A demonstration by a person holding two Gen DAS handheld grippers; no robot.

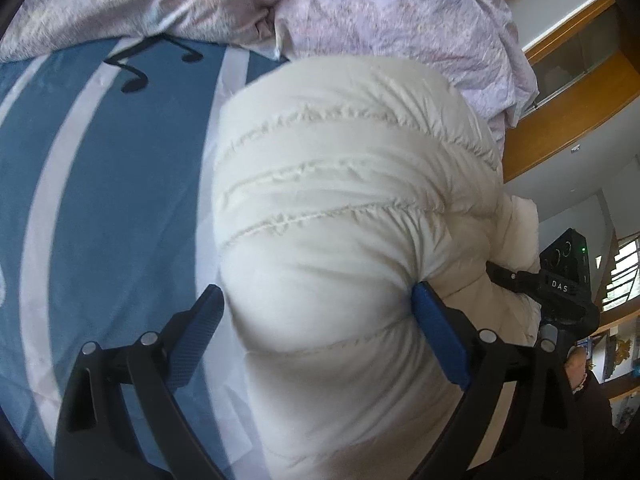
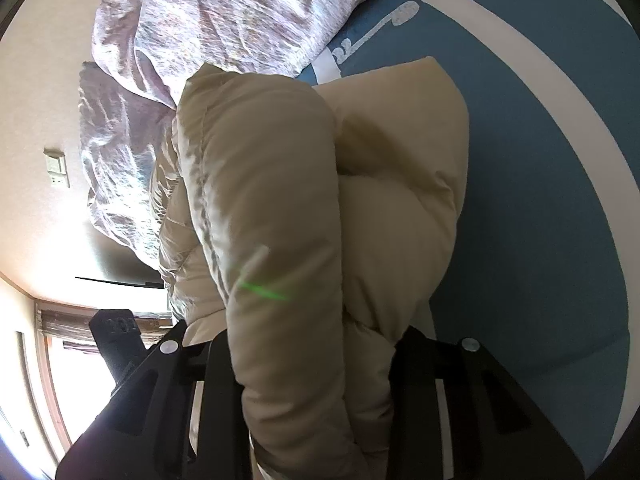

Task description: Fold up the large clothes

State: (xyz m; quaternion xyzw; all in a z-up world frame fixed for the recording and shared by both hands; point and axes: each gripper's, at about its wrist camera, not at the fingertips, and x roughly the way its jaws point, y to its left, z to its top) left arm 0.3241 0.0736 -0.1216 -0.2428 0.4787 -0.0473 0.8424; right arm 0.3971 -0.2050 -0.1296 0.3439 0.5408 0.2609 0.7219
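Because a down jacket springs back the moment it is let go, both grippers had a bundle of it pinched from opposite ends. Nearest the left camera, the left gripper point(image 1: 318, 334) had its blue fingers point(image 1: 440, 338) spread wide, one pressed into each flank of the cream puffer jacket point(image 1: 340, 184), so the quilted bulk bulged between them; that wide clamp probably kept the folded layers together. In the right view, the right gripper point(image 2: 308, 360) straddled a thick roll of the same puffer jacket point(image 2: 280, 200), which passed between its black arms; the finger pads themselves were buried under fabric, so I cannot tell how far they were closed, though the cloth appeared held there. The jacket seemed raised off, or barely resting on, the blue bed sheet point(image 1: 100, 200) with white stripes and music-note print, roughly mid-bed. Beyond it, toward the far edge of the bed, a crumpled pink duvet point(image 1: 380, 8) lay heaped, just touching the jacket's far side. The fold looked well advanced.
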